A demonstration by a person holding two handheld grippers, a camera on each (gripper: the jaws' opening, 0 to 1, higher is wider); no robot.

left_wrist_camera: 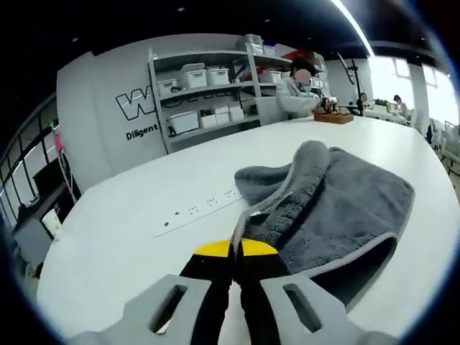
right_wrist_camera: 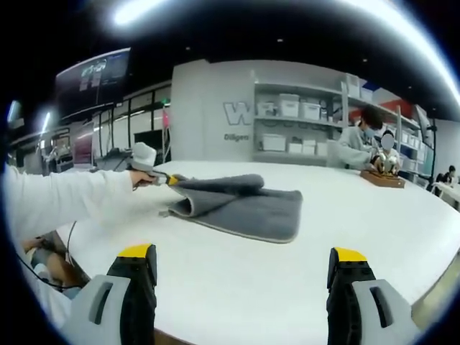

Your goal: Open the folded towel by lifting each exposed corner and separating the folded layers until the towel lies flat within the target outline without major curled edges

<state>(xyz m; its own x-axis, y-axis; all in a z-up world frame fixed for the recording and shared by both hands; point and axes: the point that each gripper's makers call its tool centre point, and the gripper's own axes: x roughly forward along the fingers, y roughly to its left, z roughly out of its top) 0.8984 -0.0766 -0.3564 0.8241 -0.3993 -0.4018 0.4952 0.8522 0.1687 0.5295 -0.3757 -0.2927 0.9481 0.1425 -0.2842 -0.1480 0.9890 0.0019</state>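
Towel [right_wrist_camera: 241,205] on table [right_wrist_camera: 287,287]; left tool [right_wrist_camera: 171,180] at towel's left corner; shelves [right_wrist_camera: 302,129] behind.

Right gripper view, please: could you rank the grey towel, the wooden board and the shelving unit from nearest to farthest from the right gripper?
From the right gripper:
1. Grey towel, middle of the white table, its left corner held by the left gripper.
2. Wooden board, far right edge, by a seated person.
3. Shelving unit, against the back wall.

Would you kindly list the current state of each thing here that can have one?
towel: partly folded, one corner lifted off the table
left gripper: shut on the towel's corner
right gripper: open, holding nothing, short of the towel
storage bins: lids on, on the shelf
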